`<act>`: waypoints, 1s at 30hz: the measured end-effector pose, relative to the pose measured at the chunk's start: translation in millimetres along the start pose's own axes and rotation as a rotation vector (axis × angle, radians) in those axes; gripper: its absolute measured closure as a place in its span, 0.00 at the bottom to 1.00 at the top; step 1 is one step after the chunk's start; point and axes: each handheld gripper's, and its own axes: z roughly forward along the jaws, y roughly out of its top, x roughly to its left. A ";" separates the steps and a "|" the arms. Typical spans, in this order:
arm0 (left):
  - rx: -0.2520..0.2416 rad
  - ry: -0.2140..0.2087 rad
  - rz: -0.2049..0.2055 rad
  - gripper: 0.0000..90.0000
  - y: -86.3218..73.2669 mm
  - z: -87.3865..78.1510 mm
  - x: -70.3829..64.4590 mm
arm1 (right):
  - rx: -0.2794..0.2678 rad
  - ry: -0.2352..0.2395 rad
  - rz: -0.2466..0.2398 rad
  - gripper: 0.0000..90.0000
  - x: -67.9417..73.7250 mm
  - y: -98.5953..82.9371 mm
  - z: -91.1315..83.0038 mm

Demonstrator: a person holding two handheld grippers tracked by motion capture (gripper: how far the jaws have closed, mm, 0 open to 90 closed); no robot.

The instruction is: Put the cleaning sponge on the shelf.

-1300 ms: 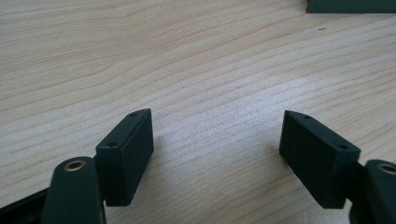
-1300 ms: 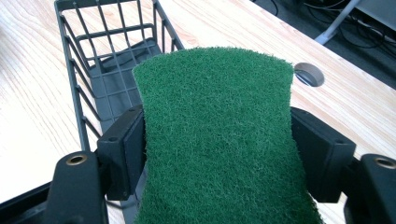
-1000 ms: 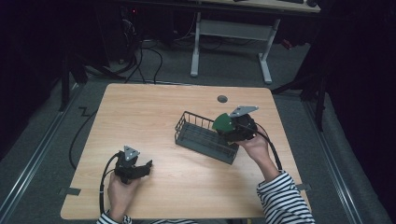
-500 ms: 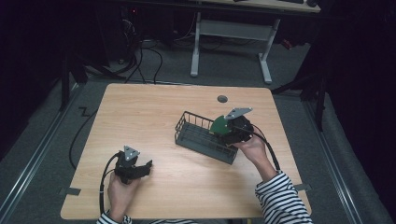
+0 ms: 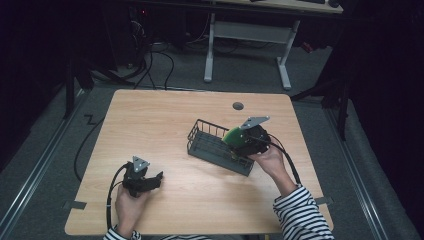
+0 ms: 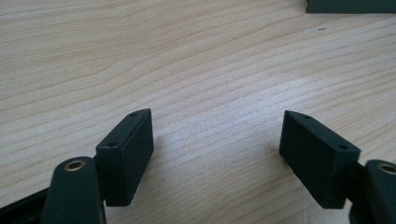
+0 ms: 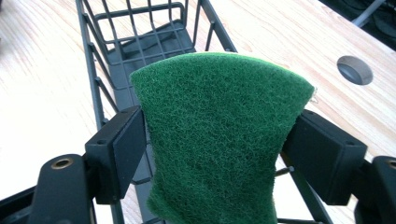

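Sponge (image 7: 219, 140), green scouring face toward the lens, is pinched between the right gripper's (image 7: 215, 154) two black jaws; its sides bow inward where the pads press. Behind and beneath it in the right gripper view runs a dark wire basket (image 7: 140, 56), long and narrow, solid floor visible through the bars. Same view catches a round grommet hole (image 7: 355, 70) in the tabletop at upper right.

High view places the whole scene: wooden table (image 5: 165, 120), basket (image 5: 210, 147) lying at a slant right of centre, right gripper (image 5: 243, 140) held over its near-right end, sponge (image 5: 231, 136) a green patch just above the basket rim. Whether the sponge touches the wire cannot be told from either view. Grey three-cornered plate (image 5: 255, 121) sits atop that gripper; cable trails back along a striped sleeve (image 5: 302, 215). Grommet hole (image 5: 238, 106) lies beyond the basket, toward the far edge.

Left gripper (image 5: 142, 179) shows in the high view near the front-left of the table, well apart from the basket, held in the person's left hand (image 5: 129, 205).

Left gripper view adds what the high view cannot resolve: jaws spread wide with nothing between them, left gripper (image 6: 217, 149) low over bare wood grain. A dark edge at that view's top right corner is too cropped to identify.
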 end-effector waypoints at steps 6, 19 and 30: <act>0.000 0.000 0.000 0.30 0.0 0.0 0.0 | -0.026 0.024 0.009 0.25 0.7 1.0 -1.8; 0.000 0.000 0.000 0.29 0.0 0.0 0.0 | -0.103 0.046 0.087 0.30 -4.9 -6.5 -13.5; 0.000 0.000 0.000 0.30 0.0 0.0 0.0 | -0.163 -0.002 0.182 0.33 -16.3 -29.1 -45.1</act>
